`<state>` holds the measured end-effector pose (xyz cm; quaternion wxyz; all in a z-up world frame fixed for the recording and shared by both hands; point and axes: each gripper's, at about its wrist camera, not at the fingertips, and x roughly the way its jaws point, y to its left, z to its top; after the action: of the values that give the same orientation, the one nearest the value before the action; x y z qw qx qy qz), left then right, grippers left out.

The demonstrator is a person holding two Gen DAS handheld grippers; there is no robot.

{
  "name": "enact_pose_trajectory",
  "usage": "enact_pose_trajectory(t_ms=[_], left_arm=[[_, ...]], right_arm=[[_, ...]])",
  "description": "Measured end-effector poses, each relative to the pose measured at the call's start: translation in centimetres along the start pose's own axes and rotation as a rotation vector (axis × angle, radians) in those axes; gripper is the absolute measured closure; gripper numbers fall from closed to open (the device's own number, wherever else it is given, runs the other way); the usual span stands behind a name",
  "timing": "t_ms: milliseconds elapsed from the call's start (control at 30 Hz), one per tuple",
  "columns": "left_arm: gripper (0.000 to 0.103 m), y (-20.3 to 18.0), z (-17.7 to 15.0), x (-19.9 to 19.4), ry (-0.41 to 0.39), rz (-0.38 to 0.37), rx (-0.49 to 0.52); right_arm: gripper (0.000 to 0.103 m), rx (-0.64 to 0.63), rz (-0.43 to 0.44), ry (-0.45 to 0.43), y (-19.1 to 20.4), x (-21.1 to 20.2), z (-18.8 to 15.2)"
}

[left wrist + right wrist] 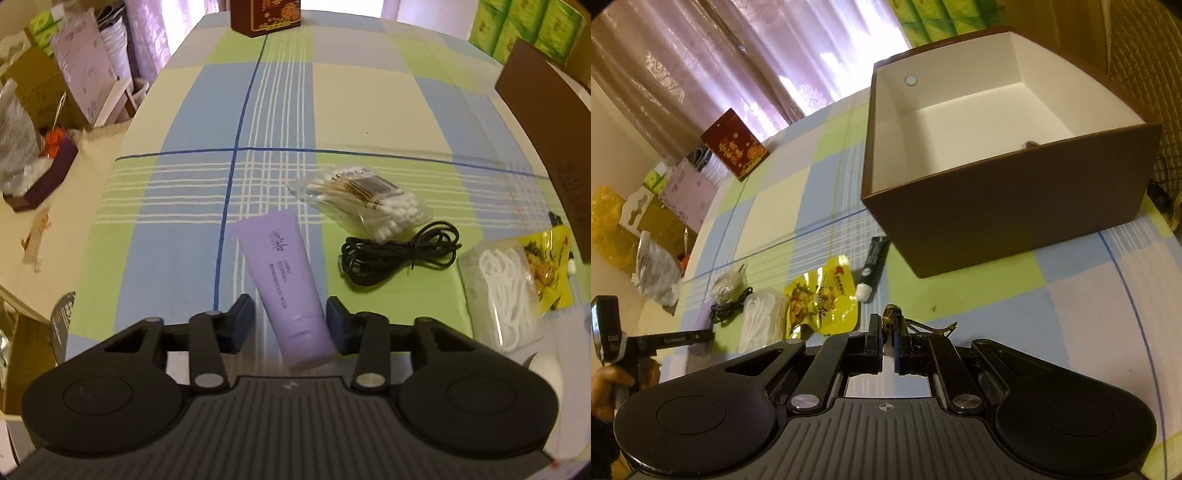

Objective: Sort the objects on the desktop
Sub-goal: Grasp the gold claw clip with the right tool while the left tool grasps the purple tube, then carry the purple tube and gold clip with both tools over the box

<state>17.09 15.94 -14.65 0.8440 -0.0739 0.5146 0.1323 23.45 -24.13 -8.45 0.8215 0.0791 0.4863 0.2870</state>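
Low centre of the left view, the left gripper (290, 325) gapes wide around a lilac plastic squeeze tube (286, 280); the right gripper (886, 345) pinches a brassy metal clip (894, 320) below the open brown cardboard box (1015, 206), upper right

Brown box (546, 147) cut off by the right picture edge; red carton (265, 16) cropped at top. Small object (1029, 144) inside box mostly hidden behind its near wall.
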Motion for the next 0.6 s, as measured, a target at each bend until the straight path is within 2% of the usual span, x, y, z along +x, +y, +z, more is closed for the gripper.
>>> enact_pose_trajectory(t_ms=[33, 367, 600], left_arm=[[0.077, 0.0, 0.0, -0.1, -0.002, 0.001, 0.005], [0.077, -0.6, -1.3, -1.0, 0.018, 0.026, 0.018], [0.078, -0.9, -2.7, -2.9, 0.010, 0.024, -0.020]], right_arm=[[0.101, -0.001, -0.001, 0.000, -0.1, -0.1, 0.0], [0.101, -0.019, -0.001, 0.006, -0.9, -0.5, 0.2], [0.101, -0.029, 0.006, 0.002, -2.1, -1.6, 0.3]])
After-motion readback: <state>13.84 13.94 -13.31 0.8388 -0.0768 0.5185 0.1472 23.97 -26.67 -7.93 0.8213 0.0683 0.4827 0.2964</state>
